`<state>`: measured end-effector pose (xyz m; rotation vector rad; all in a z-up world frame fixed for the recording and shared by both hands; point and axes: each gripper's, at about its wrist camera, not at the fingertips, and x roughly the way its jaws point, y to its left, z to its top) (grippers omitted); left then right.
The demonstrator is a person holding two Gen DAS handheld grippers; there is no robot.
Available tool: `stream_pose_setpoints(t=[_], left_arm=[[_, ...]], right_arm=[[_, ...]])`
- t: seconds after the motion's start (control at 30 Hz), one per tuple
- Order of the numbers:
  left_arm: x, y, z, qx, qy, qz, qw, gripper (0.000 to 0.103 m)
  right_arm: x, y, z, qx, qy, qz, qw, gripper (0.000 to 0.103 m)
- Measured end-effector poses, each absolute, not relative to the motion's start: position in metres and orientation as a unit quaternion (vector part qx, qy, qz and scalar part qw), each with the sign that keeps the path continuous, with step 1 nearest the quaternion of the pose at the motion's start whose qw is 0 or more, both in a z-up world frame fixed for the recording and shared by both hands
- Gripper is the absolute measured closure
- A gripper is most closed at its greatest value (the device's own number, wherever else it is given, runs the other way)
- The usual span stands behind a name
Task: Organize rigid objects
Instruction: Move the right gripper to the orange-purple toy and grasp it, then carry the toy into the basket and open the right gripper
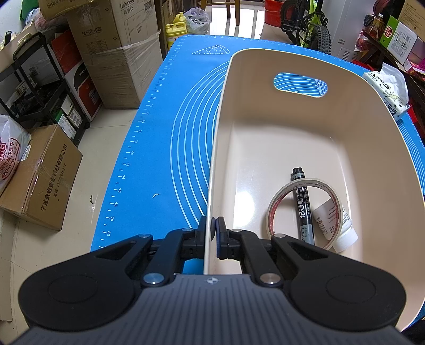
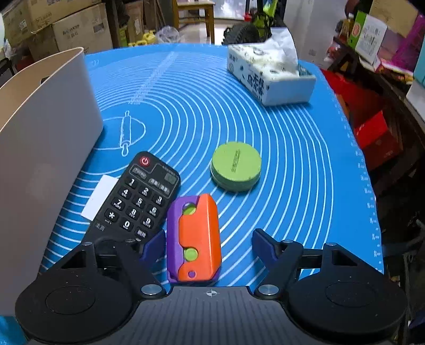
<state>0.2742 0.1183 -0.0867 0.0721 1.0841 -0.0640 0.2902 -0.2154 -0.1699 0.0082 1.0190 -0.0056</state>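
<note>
My left gripper [image 1: 212, 229] is shut on the left wall of the cream bin [image 1: 265, 138], one finger outside and one inside. Inside the bin lie a black marker [image 1: 302, 204], a tape ring [image 1: 277, 204] and a small white tube [image 1: 337, 223]. My right gripper [image 2: 209, 242] is open above the blue mat [image 2: 292, 148]. An orange and purple toy [image 2: 196, 238] lies between its fingers, close to the left one. A black remote [image 2: 138, 199] lies to its left. A green round tin [image 2: 236, 165] lies ahead. The bin's outer wall [image 2: 45, 148] stands at the left.
A tissue box [image 2: 268, 74] sits at the mat's far right; it also shows in the left wrist view [image 1: 387, 93]. A white card [image 2: 99, 195] lies partly under the remote. Cardboard boxes [image 1: 106, 53], a black rack [image 1: 39, 87] and a bicycle [image 1: 308, 24] surround the table.
</note>
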Motion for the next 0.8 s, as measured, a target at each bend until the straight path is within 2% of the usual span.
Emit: stream_pose_setpoints(t=[0.13, 0.27, 0.8], left_arm=[[0.274, 0.118, -0.087, 0.034, 0.516, -0.03, 0.855, 0.096], [0.274, 0.118, -0.087, 0.034, 0.516, -0.03, 0.855, 0.096], [0.274, 0.118, -0.087, 0.034, 0.516, -0.031, 0.855, 0.096]], right_arm=[[0.288, -0.214, -0.169, 0.002, 0.48, 0.01, 0.877, 0.038], [0.287, -0.208, -0.167, -0.006, 0.478, 0.024, 0.878, 0.055], [0.281, -0.209, -0.146, -0.009, 0.461, -0.009, 0.888, 0.055]])
